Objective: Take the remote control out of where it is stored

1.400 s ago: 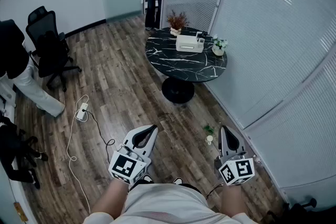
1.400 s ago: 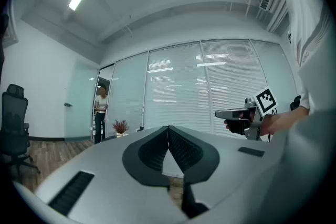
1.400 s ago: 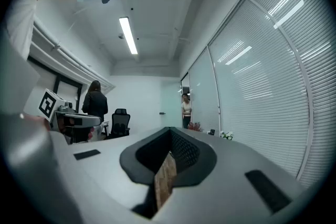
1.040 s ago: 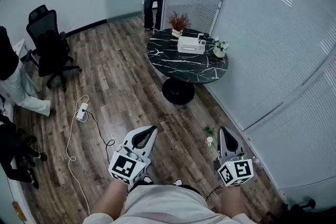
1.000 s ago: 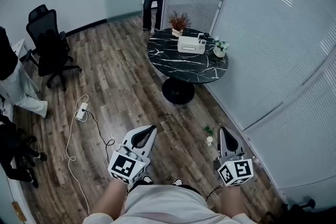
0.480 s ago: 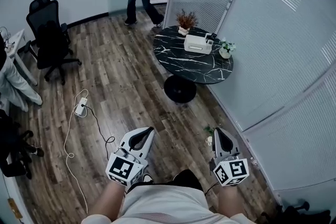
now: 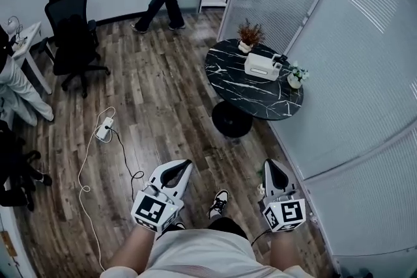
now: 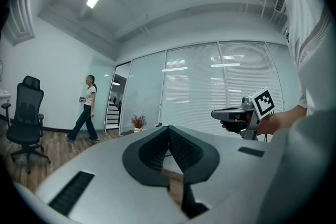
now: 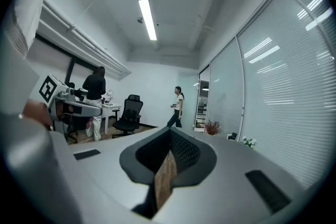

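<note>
Head view: the round black marble tabletop (image 7: 242,84) now lies far right instead of far centre. A black-and-white shoe (image 7: 219,201) has appeared between the tools, so the wearer seems to be walking towards the tabletop. On it sits a white rectangular holder (image 7: 262,66). The small dark piece at its right end is probably the remote control (image 7: 280,59), still stored. The left tool (image 7: 184,167) and right tool (image 7: 273,166) are near and low, well apart from the tabletop.

Left gripper view: the left tool (image 8: 169,131) has its jaws together on nothing.

Right gripper view: the right tool (image 9: 169,134) is likewise closed and empty, so the approach is not yet finished.
</note>
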Available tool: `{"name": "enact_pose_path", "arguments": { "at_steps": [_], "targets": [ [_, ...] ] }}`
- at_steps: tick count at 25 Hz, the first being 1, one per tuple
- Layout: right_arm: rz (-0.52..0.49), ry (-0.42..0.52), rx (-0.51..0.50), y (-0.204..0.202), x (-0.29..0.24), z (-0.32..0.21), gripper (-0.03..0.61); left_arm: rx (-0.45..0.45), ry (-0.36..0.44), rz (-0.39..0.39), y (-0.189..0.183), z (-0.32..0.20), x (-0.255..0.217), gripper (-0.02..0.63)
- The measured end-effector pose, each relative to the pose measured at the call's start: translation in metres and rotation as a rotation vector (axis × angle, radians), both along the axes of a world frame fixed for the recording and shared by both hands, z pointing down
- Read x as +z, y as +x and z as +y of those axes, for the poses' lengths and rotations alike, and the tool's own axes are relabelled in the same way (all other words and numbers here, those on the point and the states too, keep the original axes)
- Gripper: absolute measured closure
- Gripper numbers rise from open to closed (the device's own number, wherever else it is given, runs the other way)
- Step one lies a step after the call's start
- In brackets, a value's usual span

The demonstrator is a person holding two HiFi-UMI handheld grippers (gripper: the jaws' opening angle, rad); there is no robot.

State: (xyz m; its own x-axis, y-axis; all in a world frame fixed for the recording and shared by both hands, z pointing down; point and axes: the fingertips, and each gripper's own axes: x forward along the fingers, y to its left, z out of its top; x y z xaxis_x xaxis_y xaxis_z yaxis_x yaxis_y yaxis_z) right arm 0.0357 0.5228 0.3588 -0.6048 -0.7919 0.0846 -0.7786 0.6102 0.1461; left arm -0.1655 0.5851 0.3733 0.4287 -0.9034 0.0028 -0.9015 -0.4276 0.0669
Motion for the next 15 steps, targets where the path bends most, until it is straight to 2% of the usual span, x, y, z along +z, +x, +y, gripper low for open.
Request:
{"name": "enact_pose_path", "arguments": {
  "at_steps": [3,6,15],
  "targets": [
    [-0.024,0.018,-0.040,-0.011,-0.002,-0.030,0.565,-0.019,-0.005,-0.010,-0.005,-0.032,0.001,0.604],
    [-0.047,0.017,-0.035,-0.004,0.000,-0.070,0.565,-0.021,-0.001,-0.023,0.003,-0.070,-0.002,0.604],
    [-0.105,-0.016,0.008,0.063,-0.001,-0.199,0.565,-0.001,-0.008,-0.050,0.063,-0.197,-0.016,0.604]
  ]
}}
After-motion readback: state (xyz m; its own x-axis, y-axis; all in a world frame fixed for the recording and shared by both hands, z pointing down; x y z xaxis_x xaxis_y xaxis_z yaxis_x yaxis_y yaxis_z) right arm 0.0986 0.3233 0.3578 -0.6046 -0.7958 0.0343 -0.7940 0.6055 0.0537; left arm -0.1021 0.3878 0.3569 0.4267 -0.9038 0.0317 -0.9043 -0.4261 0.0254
